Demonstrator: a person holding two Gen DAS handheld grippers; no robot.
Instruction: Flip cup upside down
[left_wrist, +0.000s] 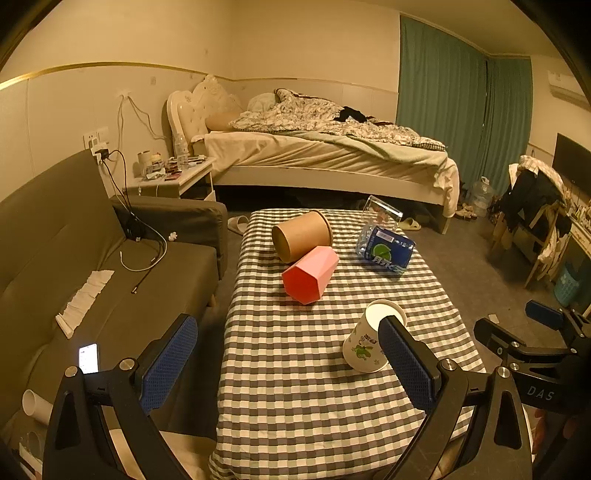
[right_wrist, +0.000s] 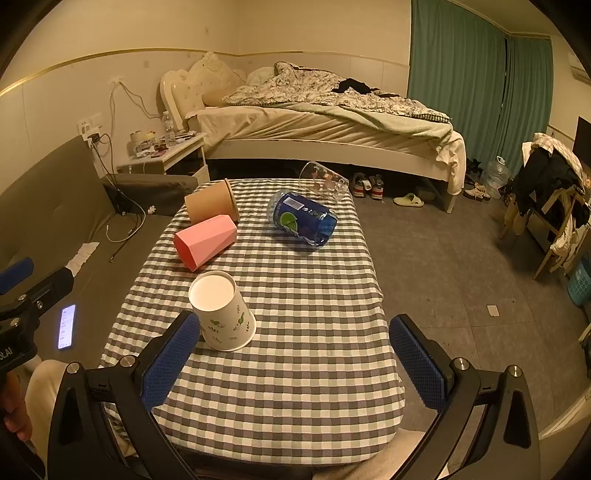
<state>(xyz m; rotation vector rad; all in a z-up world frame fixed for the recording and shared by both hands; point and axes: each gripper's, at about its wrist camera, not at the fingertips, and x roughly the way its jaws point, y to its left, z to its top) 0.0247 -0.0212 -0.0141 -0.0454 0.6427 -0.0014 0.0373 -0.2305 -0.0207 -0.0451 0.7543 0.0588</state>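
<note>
A white paper cup with green leaf print (left_wrist: 364, 341) (right_wrist: 223, 314) stands upside down on the checked tablecloth, its flat white base up. Further back lie a pink faceted cup (left_wrist: 310, 275) (right_wrist: 205, 240), a brown paper cup (left_wrist: 301, 234) (right_wrist: 212, 205), a blue plastic cup (left_wrist: 386, 251) (right_wrist: 303, 219) and a clear glass cup (left_wrist: 382, 212) (right_wrist: 325, 181), all on their sides. My left gripper (left_wrist: 288, 363) is open and empty, its right finger in front of the white cup. My right gripper (right_wrist: 295, 363) is open and empty, the white cup just beyond its left finger.
The table (left_wrist: 295, 387) (right_wrist: 295, 369) wears a grey-and-white checked cloth. A grey sofa (left_wrist: 74, 258) with cables, tissue and a lit phone (left_wrist: 88, 357) stands to the left. A bed (left_wrist: 314, 147), nightstand and green curtains lie behind. A cluttered chair (right_wrist: 550, 199) stands right.
</note>
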